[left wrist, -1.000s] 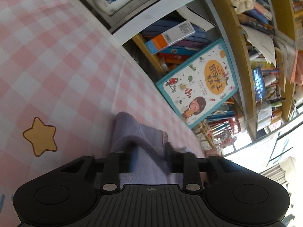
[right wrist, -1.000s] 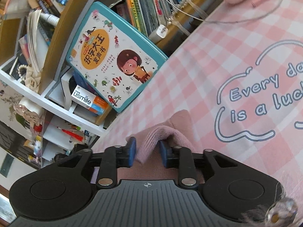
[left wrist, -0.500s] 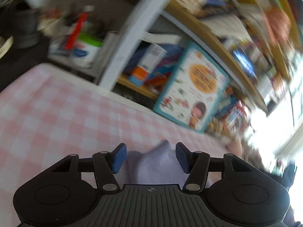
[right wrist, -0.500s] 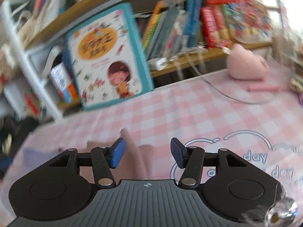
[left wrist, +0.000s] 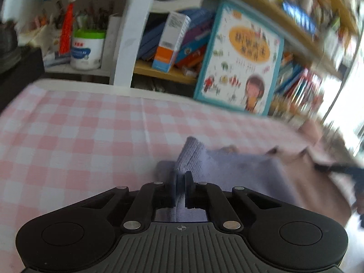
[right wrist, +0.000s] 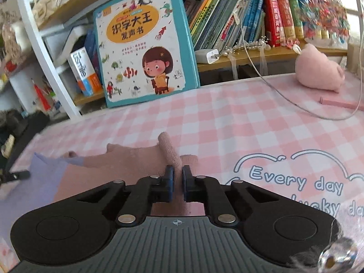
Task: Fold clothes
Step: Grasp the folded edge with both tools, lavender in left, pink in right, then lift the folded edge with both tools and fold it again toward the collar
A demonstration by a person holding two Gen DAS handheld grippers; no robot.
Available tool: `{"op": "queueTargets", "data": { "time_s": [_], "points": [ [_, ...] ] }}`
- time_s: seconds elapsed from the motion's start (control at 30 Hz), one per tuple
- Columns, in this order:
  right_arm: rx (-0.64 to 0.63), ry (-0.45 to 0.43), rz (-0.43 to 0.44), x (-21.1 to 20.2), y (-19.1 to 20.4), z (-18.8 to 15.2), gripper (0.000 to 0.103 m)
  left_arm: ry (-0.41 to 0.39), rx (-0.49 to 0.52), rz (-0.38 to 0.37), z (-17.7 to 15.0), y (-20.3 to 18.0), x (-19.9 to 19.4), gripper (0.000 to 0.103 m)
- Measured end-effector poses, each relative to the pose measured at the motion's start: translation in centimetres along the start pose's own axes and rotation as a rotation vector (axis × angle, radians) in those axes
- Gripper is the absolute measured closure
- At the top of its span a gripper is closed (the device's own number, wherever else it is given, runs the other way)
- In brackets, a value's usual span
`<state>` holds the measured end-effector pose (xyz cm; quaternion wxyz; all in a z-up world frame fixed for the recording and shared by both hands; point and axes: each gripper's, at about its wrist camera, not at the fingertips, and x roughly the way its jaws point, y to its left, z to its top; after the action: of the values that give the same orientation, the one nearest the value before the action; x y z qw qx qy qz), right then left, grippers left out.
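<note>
A knitted garment, lilac on one half point(left wrist: 227, 166) and pink on the other point(right wrist: 127, 159), lies on the pink checked tablecloth point(left wrist: 79, 136). My left gripper point(left wrist: 181, 178) is shut on a bunched fold of the lilac part, which sticks up beyond the pads. A raised fold of the pink part is pinched by my right gripper point(right wrist: 178, 174), also shut. The lilac half point(right wrist: 43, 182) stretches away at the left in the right wrist view. The right gripper's dark tip point(left wrist: 341, 170) shows at the right edge of the left wrist view.
A large picture book point(right wrist: 141, 43) leans against the shelf at the table's far edge. Books point(right wrist: 250, 13), a toothpaste box point(right wrist: 85, 75) and a white tub point(left wrist: 87, 50) fill the shelves. A pink plush toy point(right wrist: 318, 72) and a thin cable point(right wrist: 284, 95) lie at the far right.
Both grippers rolled back to level, opened, then shut again on folds of the garment: left on lilac, right on pink. Both rose a little.
</note>
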<state>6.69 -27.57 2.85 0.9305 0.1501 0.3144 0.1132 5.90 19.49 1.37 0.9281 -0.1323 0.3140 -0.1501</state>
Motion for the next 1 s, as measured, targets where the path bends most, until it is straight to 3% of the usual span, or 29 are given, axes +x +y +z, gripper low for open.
{"op": "queueTargets", "data": {
  "time_s": [0.1,0.13,0.2,0.3,0.43,0.5,0.53,0.57,0.67,0.8,0.83,0.87,1.0],
  "points": [
    [0.078,-0.074,0.098,-1.9,-0.9,0.1,0.096,-0.053,-0.068,-0.065,-0.2,0.5,-1.7,0.099],
    [0.089,-0.086,0.114,-2.3,-1.1,0.2,0.096,-0.045,-0.061,-0.053,-0.3,0.5,-1.6,0.099],
    [0.07,-0.068,0.09,-2.0,-1.0,0.1,0.096,-0.026,-0.046,-0.025,-0.7,0.4,-1.3,0.098],
    [0.008,0.026,0.001,0.3,-0.7,-0.7,0.095,0.007,-0.05,0.007,-0.9,0.8,0.0,0.098],
    [0.023,0.018,0.01,0.3,-1.0,-0.6,0.093,-0.005,-0.058,0.005,-0.7,0.9,-0.2,0.094],
    [-0.01,0.016,-0.001,0.3,-0.8,-0.5,0.087,-0.017,-0.003,0.014,-0.4,0.3,-0.5,0.091],
    [-0.033,0.014,-0.009,0.3,-0.6,-0.3,0.084,-0.021,0.024,0.015,-0.2,-0.1,-0.5,0.084],
    [-0.057,0.012,-0.016,0.3,-0.4,-0.2,0.082,-0.025,0.05,0.015,0.0,-0.5,-0.6,0.076],
    [-0.099,0.007,-0.022,0.6,0.1,0.1,0.083,-0.015,0.095,0.009,0.4,-1.4,0.2,0.066],
    [-0.128,0.01,-0.016,1.5,0.5,0.7,0.083,0.035,0.125,0.035,0.7,-1.8,1.9,0.069],
    [-0.13,0.013,-0.013,1.7,0.5,0.8,0.085,0.048,0.117,0.037,0.6,-1.6,2.1,0.079],
    [-0.123,0.017,-0.002,1.8,0.4,0.9,0.091,0.061,0.108,0.039,0.6,-1.4,2.4,0.098],
    [-0.075,0.022,0.044,1.8,-0.4,0.7,0.097,-0.012,-0.032,-0.044,0.7,0.2,0.6,0.099]
  ]
}}
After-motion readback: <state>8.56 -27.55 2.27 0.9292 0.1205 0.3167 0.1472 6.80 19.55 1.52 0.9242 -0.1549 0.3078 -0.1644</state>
